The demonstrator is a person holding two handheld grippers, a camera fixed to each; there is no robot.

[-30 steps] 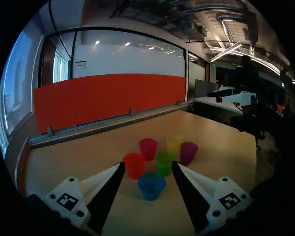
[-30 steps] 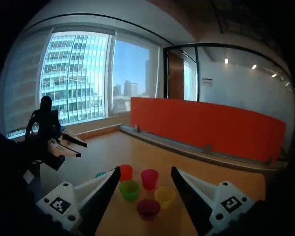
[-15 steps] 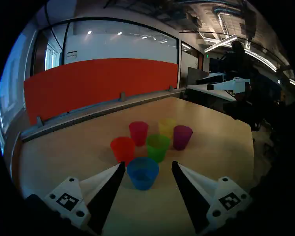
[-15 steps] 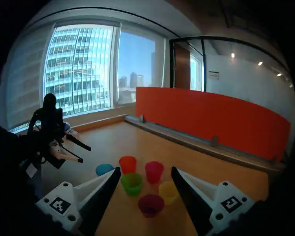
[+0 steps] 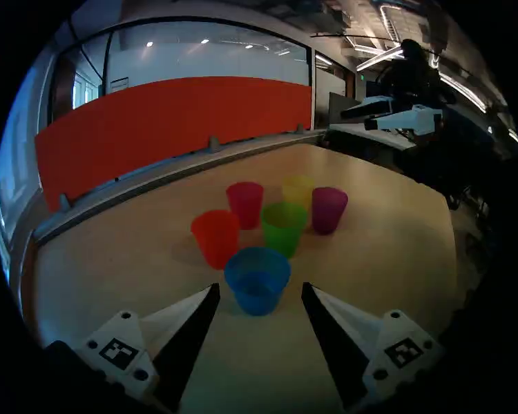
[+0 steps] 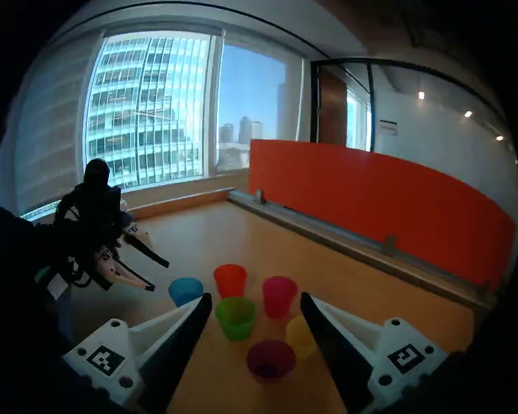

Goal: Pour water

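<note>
Six plastic cups stand upright in a tight cluster on the wooden table (image 5: 404, 255). The blue cup (image 5: 257, 279) is nearest the left gripper (image 5: 259, 288), with the red cup (image 5: 216, 238) and green cup (image 5: 283, 228) behind it and the pink cup (image 5: 245, 204), yellow cup (image 5: 298, 190) and purple cup (image 5: 328, 209) beyond. The left gripper's fingers are spread wide and grasp nothing, their tips close to the blue cup but apart from it. The right gripper (image 6: 254, 299) is also wide open and empty, facing the cluster from the purple cup's side, with an orange partition (image 6: 397, 207) along the table's far edge.
</note>
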